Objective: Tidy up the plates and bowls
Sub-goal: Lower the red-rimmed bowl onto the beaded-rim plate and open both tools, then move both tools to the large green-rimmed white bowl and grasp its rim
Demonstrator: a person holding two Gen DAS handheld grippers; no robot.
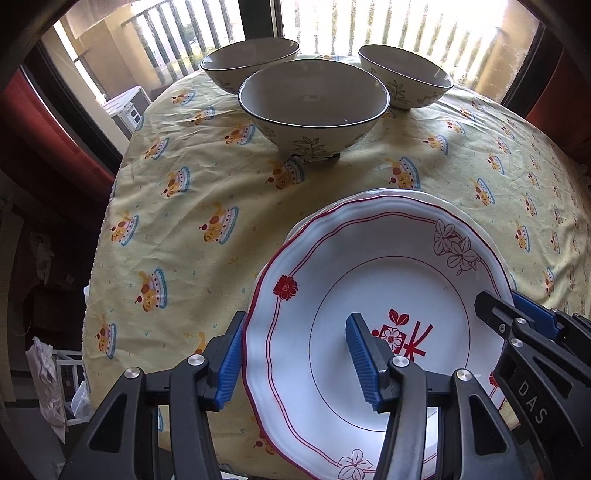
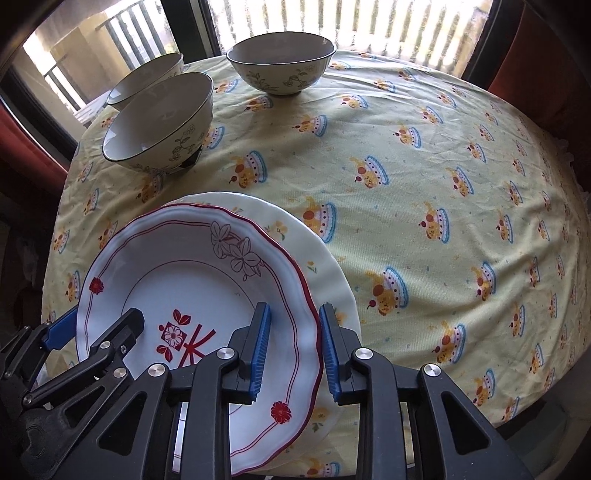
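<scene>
A red-rimmed white plate [image 1: 369, 266] [image 2: 192, 266] lies on a pale yellow plate [image 2: 295, 236] [image 1: 436, 199] at the table's near edge. My left gripper [image 1: 295, 362] is open, its jaws standing either side of the red-rimmed plate's left rim. My right gripper [image 2: 291, 354] is open, its jaws standing either side of that plate's right rim. Each gripper shows in the other's view, the right one [image 1: 517, 317] and the left one [image 2: 92, 328]. Three floral bowls stand at the far side: a near one [image 1: 314, 99] [image 2: 159, 122], a far left one [image 1: 251, 62] [image 2: 147, 79], and a right one [image 1: 404, 75] [image 2: 280, 61].
The round table wears a yellow cartoon-print tablecloth [image 1: 184, 206] [image 2: 424, 184]. Windows with balcony railings [image 1: 369, 22] and red curtains [image 1: 48, 122] stand behind it. The table drops off at the left edge [image 1: 96, 258].
</scene>
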